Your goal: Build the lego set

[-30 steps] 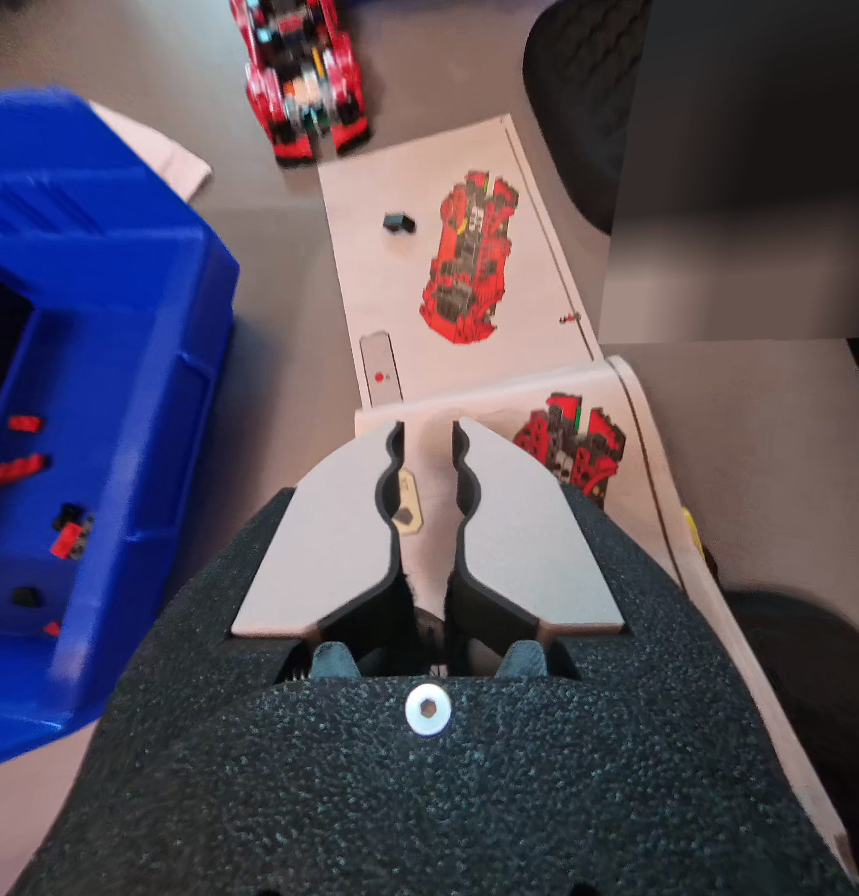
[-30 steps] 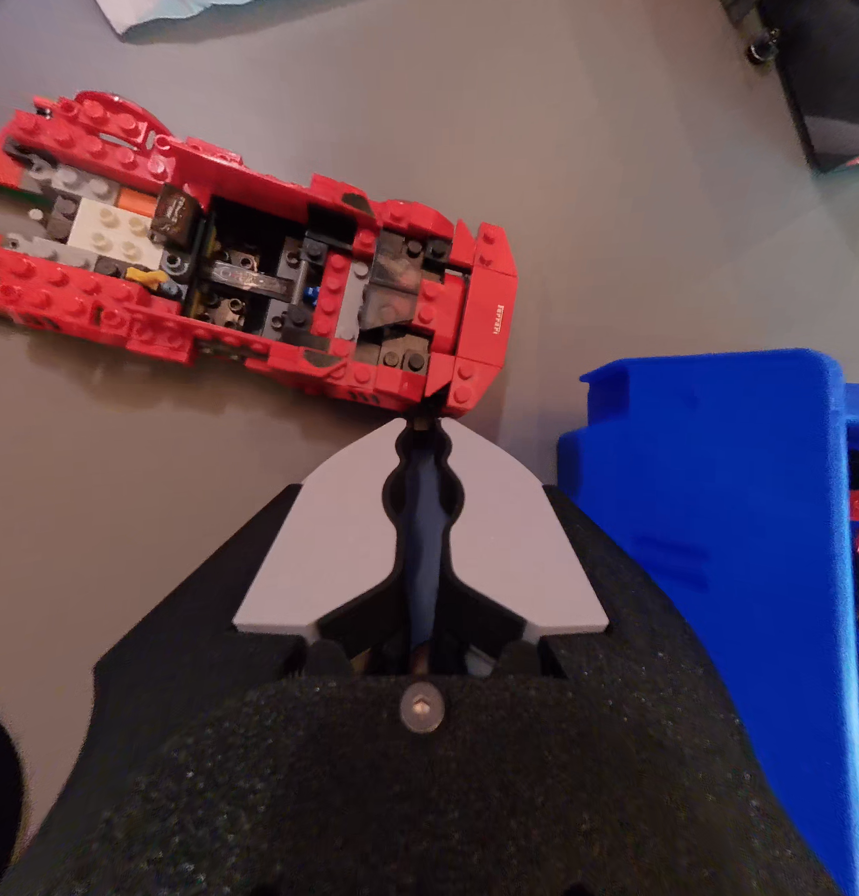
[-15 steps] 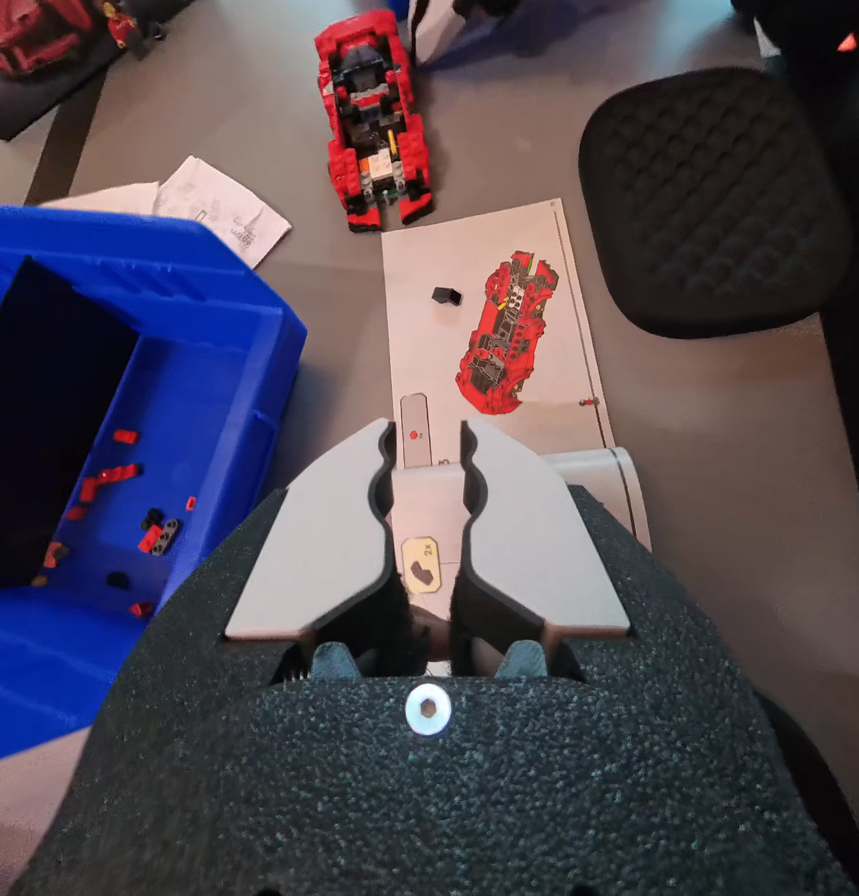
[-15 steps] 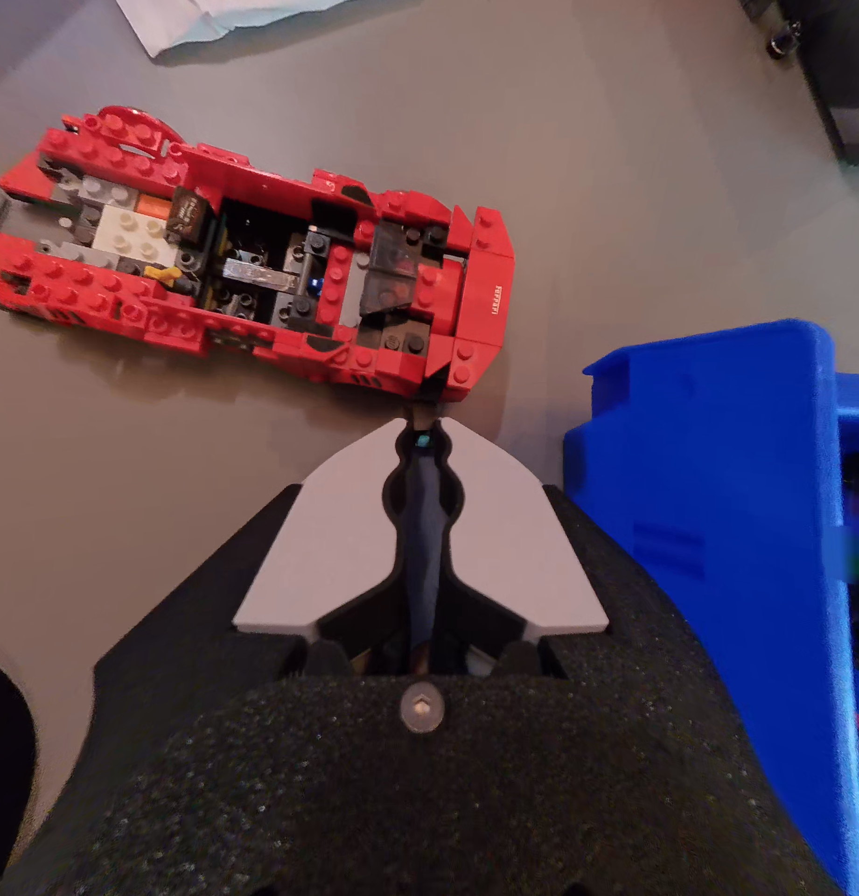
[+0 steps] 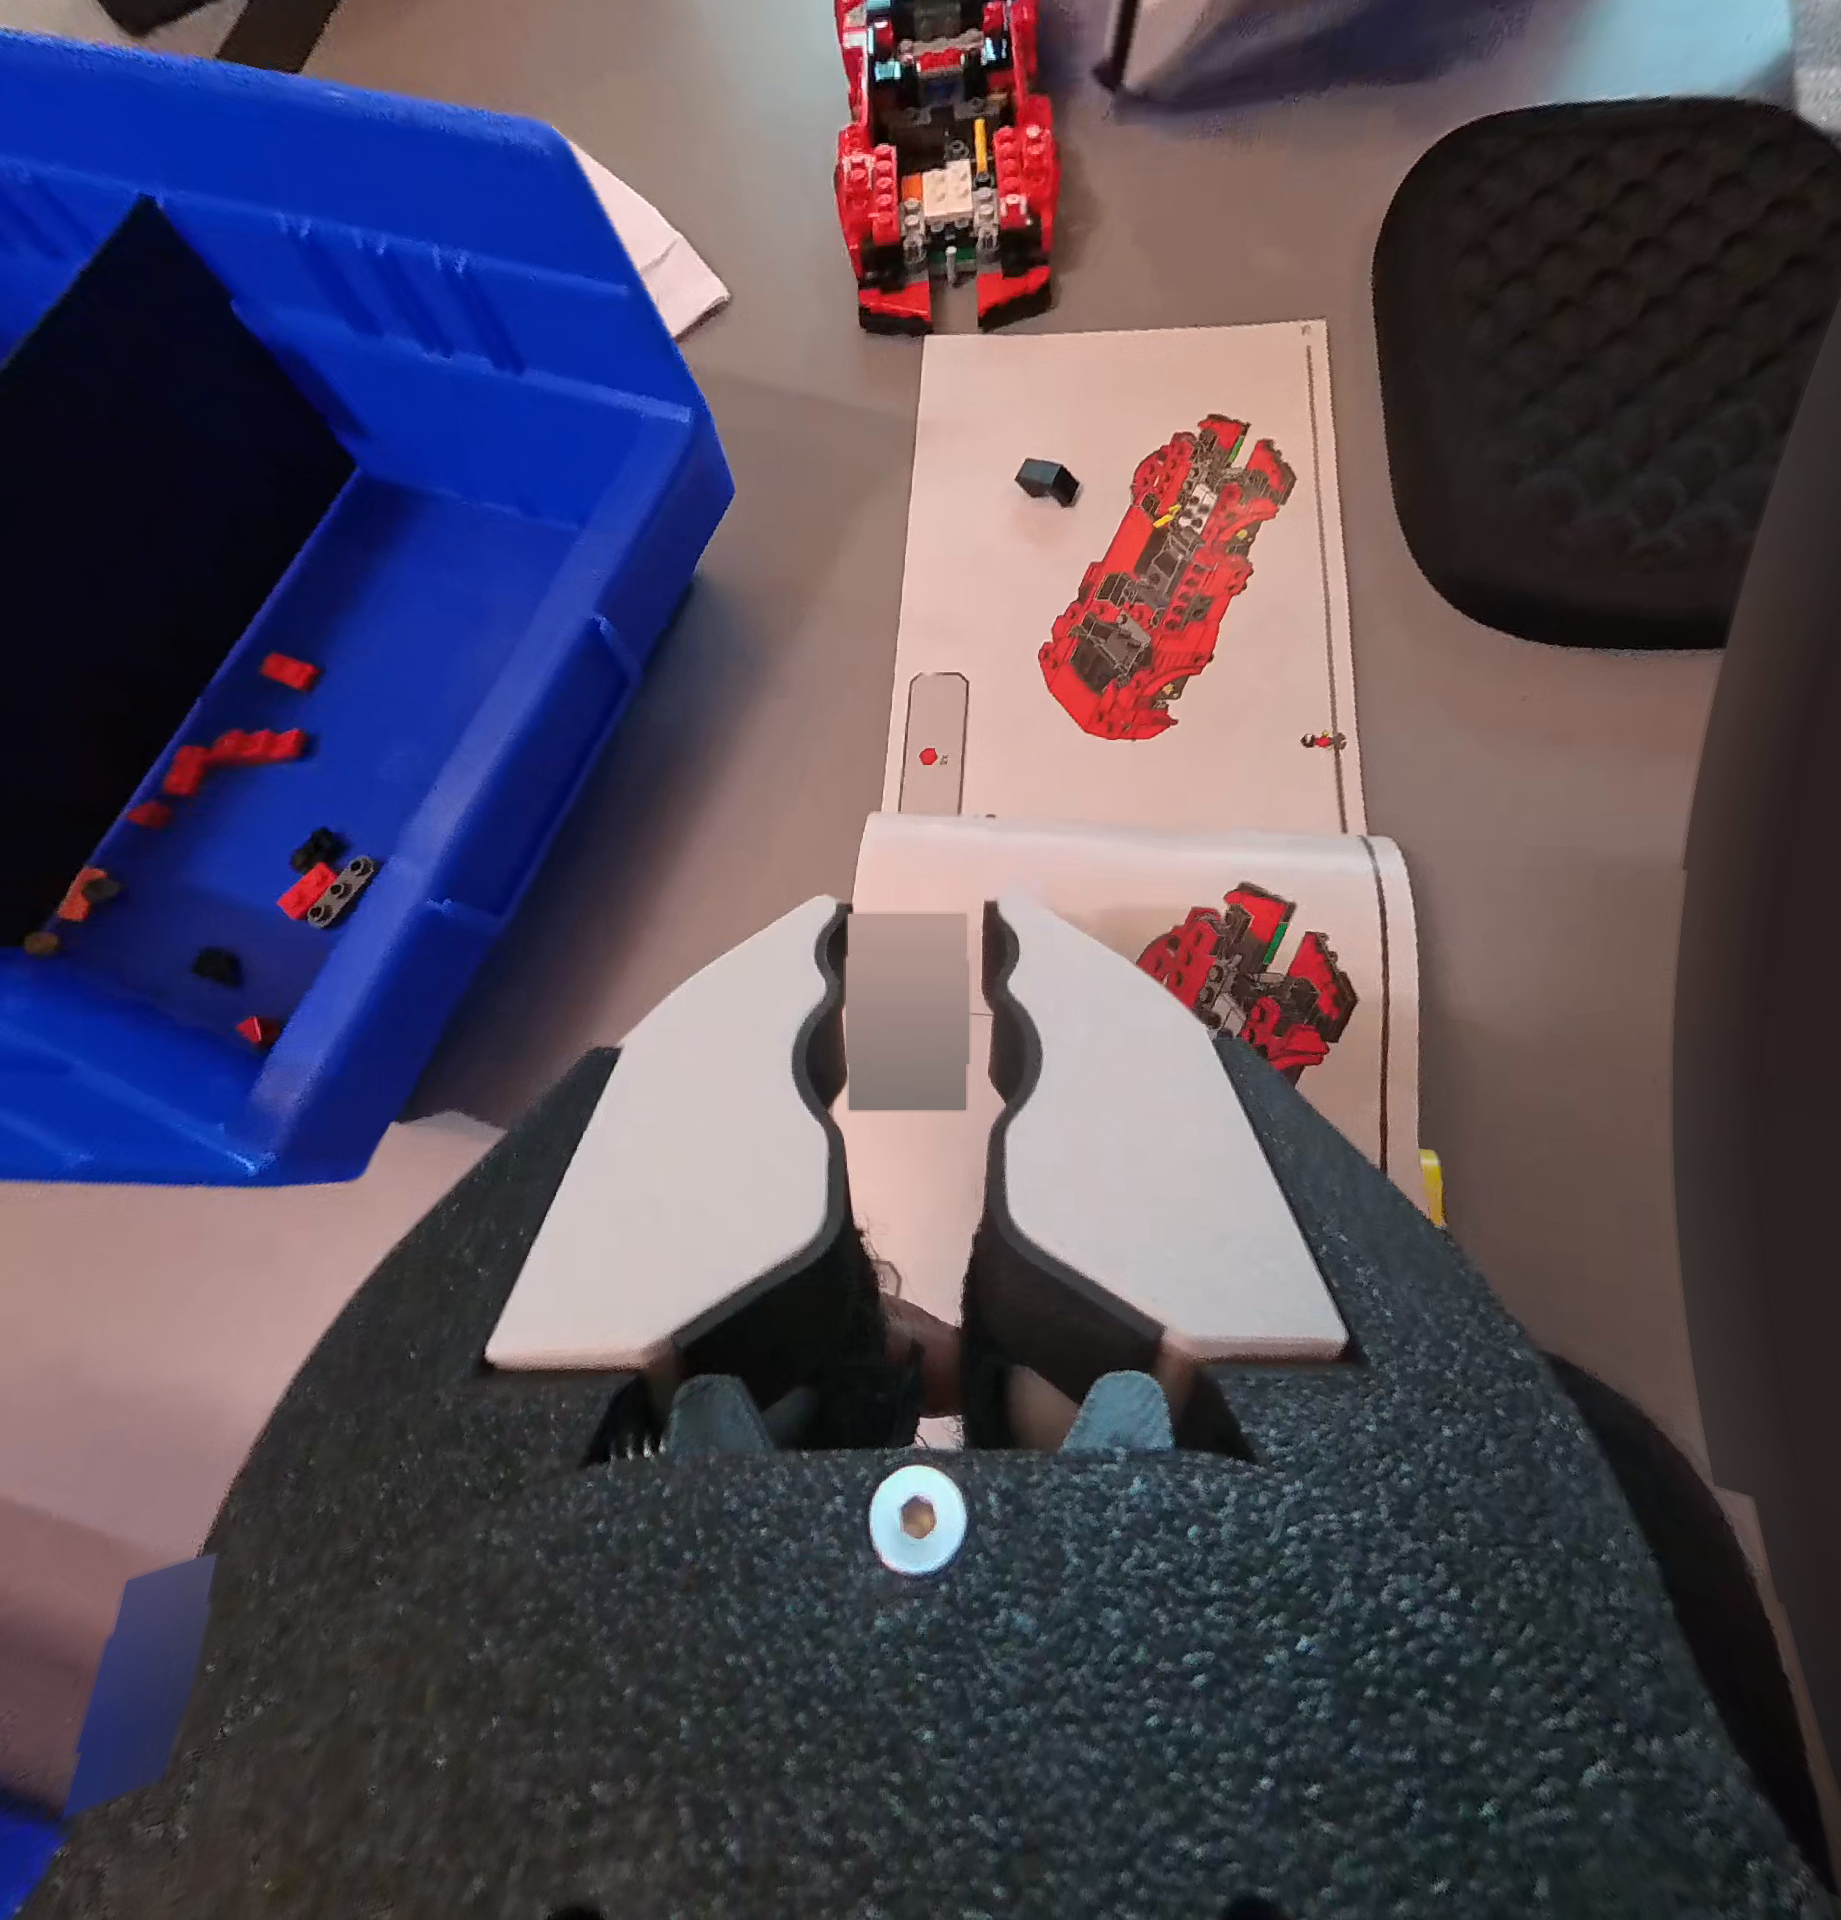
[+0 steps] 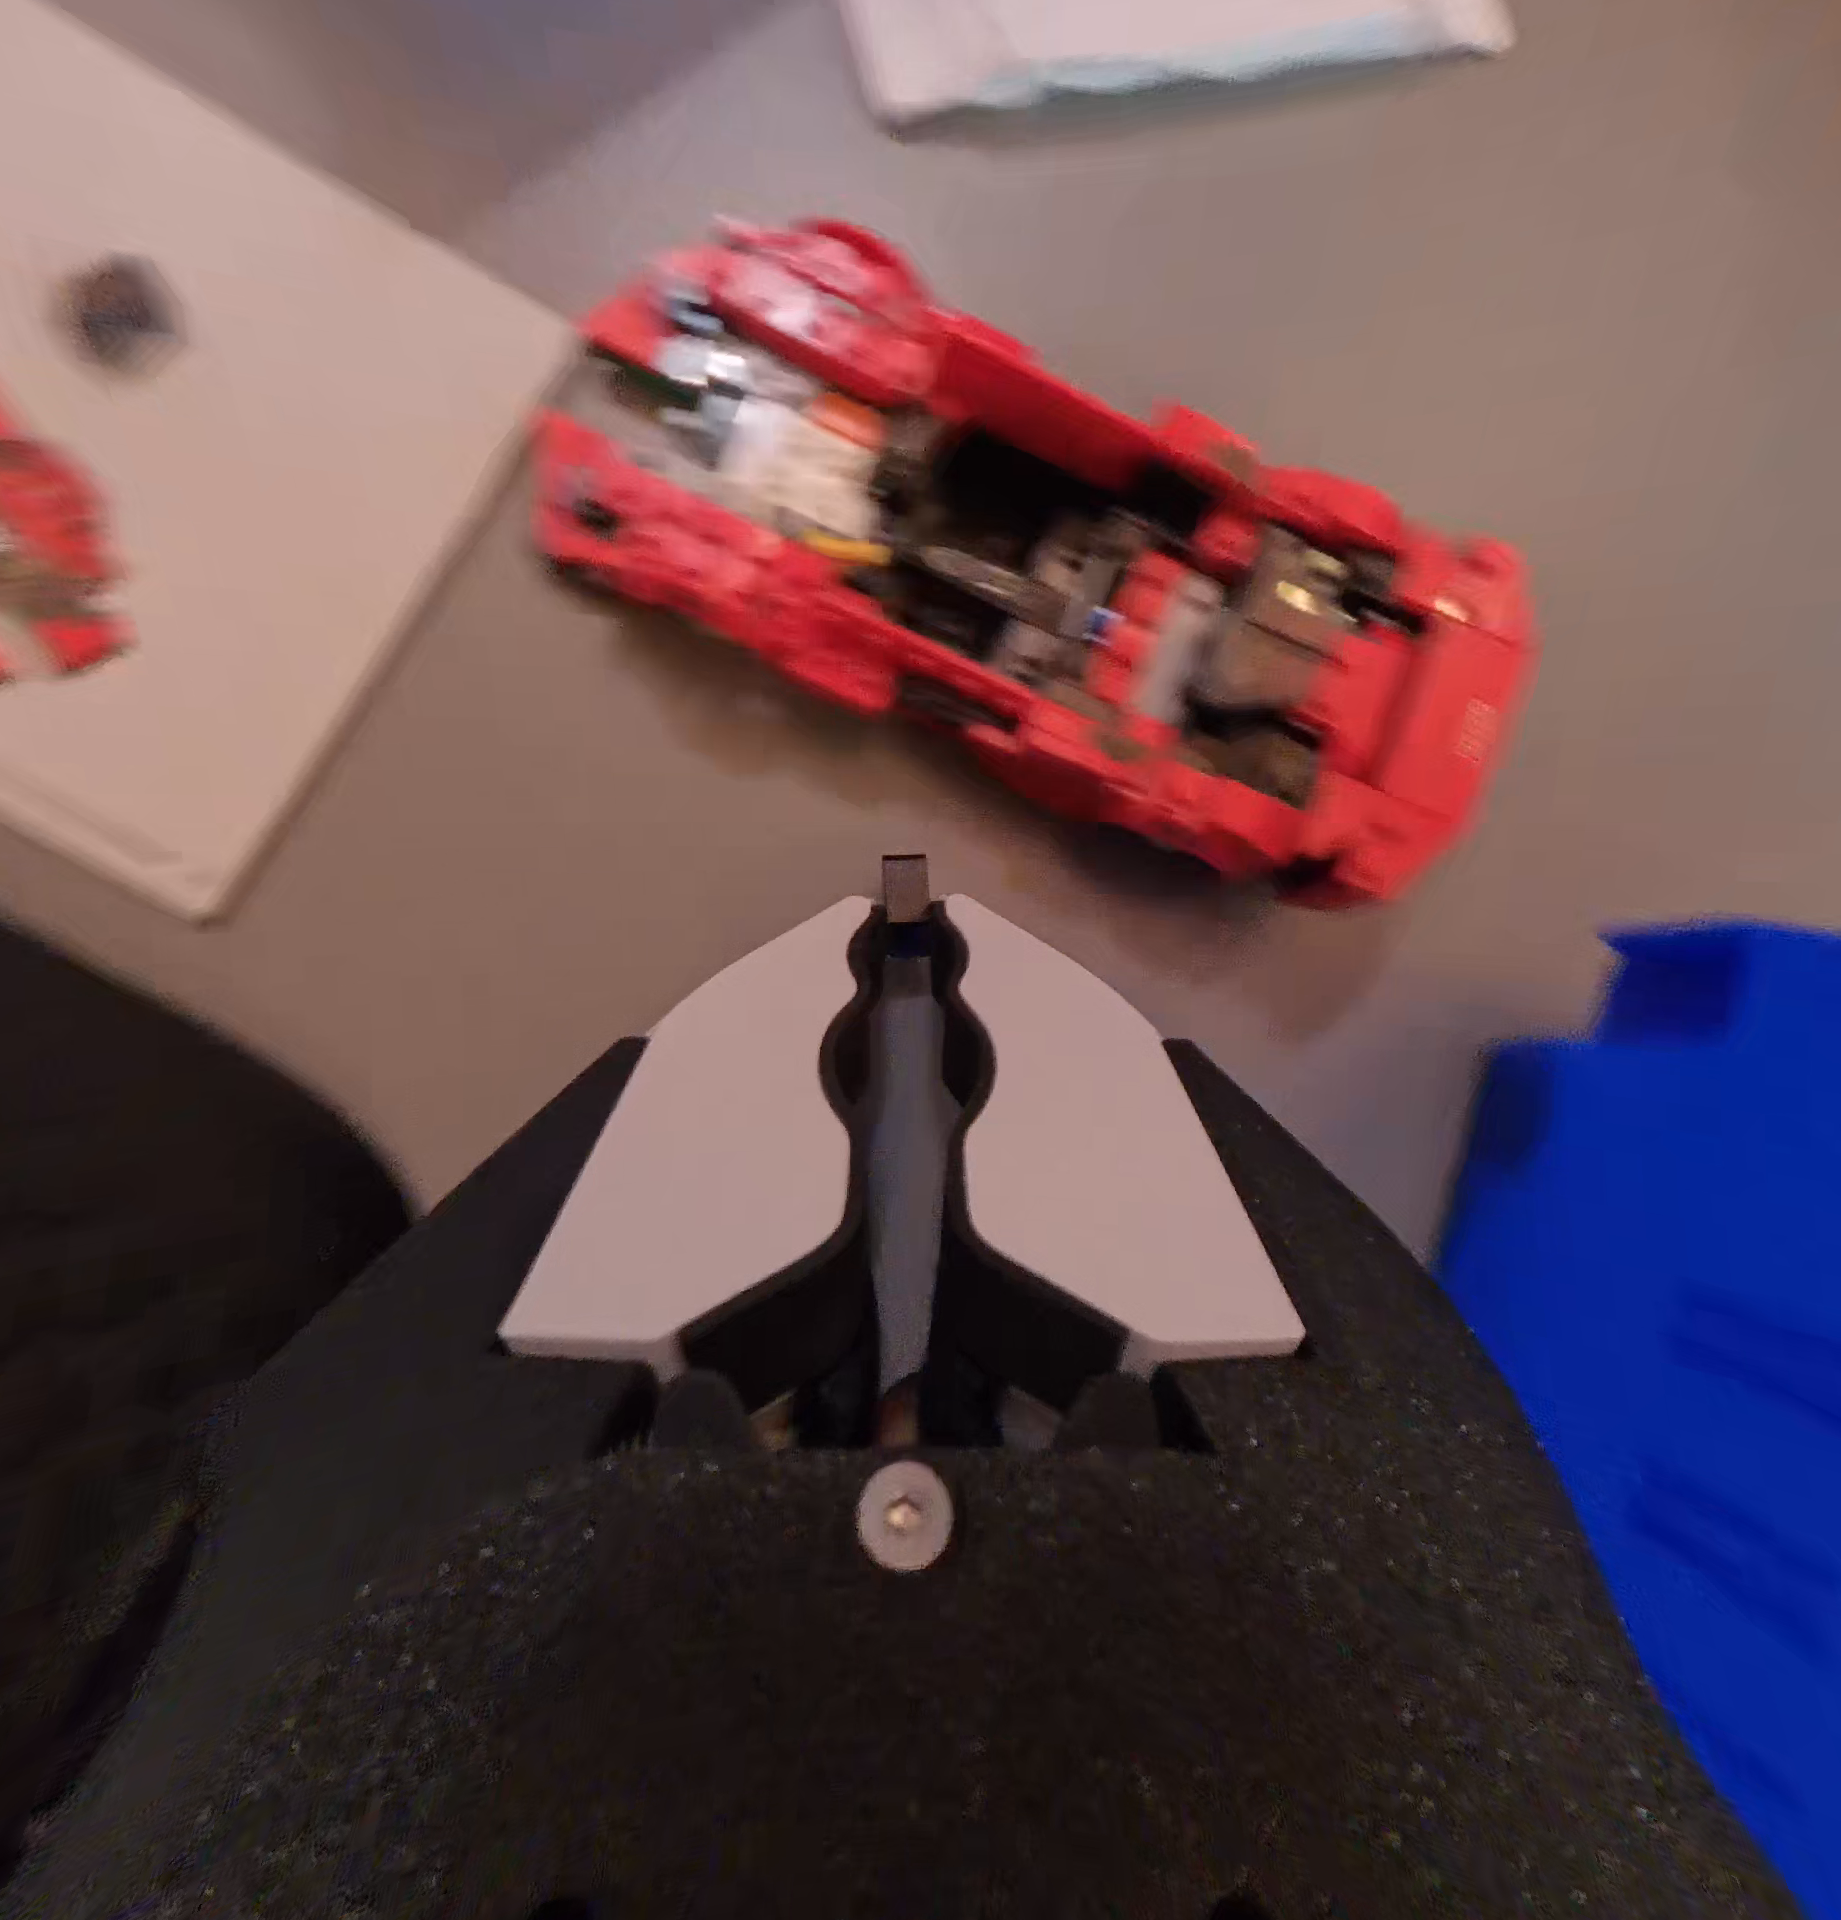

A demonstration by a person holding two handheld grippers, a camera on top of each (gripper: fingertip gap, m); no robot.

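A partly built red lego car sits on the grey table beyond the open instruction booklet; it also shows blurred in the right wrist view. A small black brick lies on the booklet page and shows blurred in the right wrist view. My left gripper is open and empty above the booklet's near page. My right gripper is shut on a small dark piece that sticks out past its tips, held above the table short of the car.
A blue bin with several loose red and black pieces stands at the left of the booklet; it shows at the right in the right wrist view. A black padded seat is at the right. White paper lies beyond the car. About 35 cm separates my left fingertips from my right. From either gripper's tips it is about 15 cm to the small black brick.
My right gripper has pulled back and swung left, away from the car, with the small piece in its tips. My left gripper has shifted over the booklet and stays open.
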